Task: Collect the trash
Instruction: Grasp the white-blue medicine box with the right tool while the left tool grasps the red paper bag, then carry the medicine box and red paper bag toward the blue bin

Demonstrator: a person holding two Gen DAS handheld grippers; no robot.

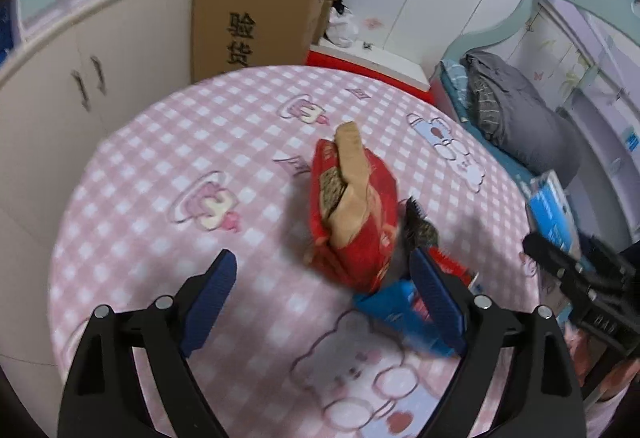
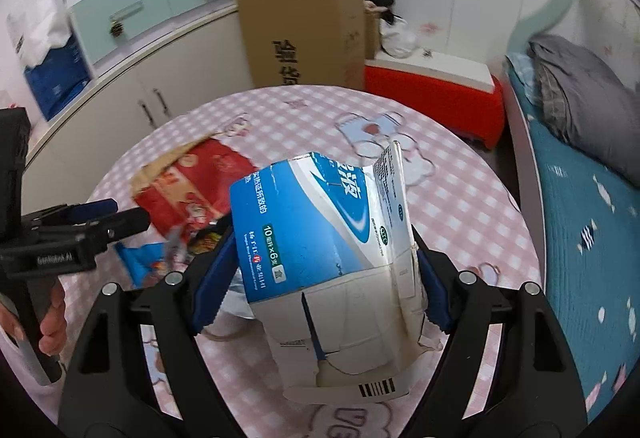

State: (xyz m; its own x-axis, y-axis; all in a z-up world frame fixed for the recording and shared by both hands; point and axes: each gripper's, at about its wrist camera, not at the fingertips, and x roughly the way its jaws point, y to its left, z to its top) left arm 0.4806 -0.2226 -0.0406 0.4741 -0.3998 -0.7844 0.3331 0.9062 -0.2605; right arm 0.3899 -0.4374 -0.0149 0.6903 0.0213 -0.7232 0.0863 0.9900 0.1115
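Observation:
A red snack bag (image 1: pixel 352 213) with a tan cardboard piece sticking out lies on the pink checked table (image 1: pixel 160 165); it also shows in the right wrist view (image 2: pixel 192 189). A blue wrapper (image 1: pixel 400 312) lies under my left gripper's right finger. My left gripper (image 1: pixel 324 290) is open and empty, just in front of the red bag. My right gripper (image 2: pixel 326 282) is shut on a blue and white medicine box (image 2: pixel 324 238), held above the table. The box (image 1: pixel 554 213) and the right gripper (image 1: pixel 580 278) show at the right edge of the left view.
A big cardboard box (image 1: pixel 256 13) and a red and white chest (image 2: pixel 436 85) stand behind the table. White cabinets (image 1: pixel 80 69) run along the left. A bed (image 2: pixel 580 217) with a grey blanket is on the right. A dark wrapper (image 1: pixel 420 230) lies beside the red bag.

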